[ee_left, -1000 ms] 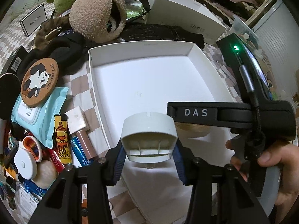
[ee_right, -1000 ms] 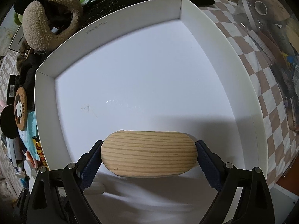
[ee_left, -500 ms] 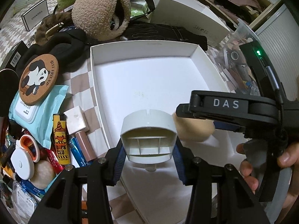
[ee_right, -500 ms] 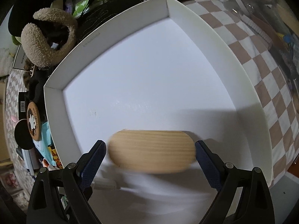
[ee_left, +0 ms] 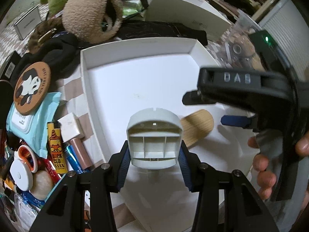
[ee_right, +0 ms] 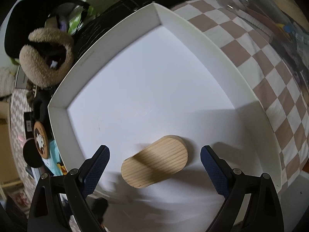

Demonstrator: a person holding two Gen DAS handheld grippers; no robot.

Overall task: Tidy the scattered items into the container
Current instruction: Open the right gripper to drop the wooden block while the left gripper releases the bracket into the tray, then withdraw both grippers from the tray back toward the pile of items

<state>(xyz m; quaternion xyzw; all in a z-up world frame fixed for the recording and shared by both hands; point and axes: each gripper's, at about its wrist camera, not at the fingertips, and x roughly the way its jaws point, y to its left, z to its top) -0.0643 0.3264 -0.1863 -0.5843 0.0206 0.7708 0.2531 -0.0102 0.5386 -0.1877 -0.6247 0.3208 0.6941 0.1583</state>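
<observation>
A white shallow box (ee_left: 85,81) lies on the checkered cloth; it also shows in the right wrist view (ee_right: 202,36). My left gripper (ee_left: 153,152) is shut on a grey plastic holder (ee_left: 154,137) above the box's near part. My right gripper (ee_right: 154,166) is open above the box floor. A wooden oval block (ee_right: 156,164) lies loose on the box floor between its fingers, touching neither. The block shows in the left wrist view (ee_left: 199,123) just behind the holder, with the right gripper (ee_left: 237,104) over it.
Left of the box lie a panda coaster (ee_left: 32,89), a blue wipes pack (ee_left: 32,119), a yellow lighter (ee_left: 55,147), tubes and small items. A plush toy (ee_left: 92,11), black pouch (ee_left: 164,29) and another white box (ee_left: 185,11) sit behind. Clutter lies right of the box (ee_right: 280,29).
My right gripper opened and let go of the wooden block, which now lies on the box floor; the gripper has drawn back and up. My left gripper still holds the grey holder.
</observation>
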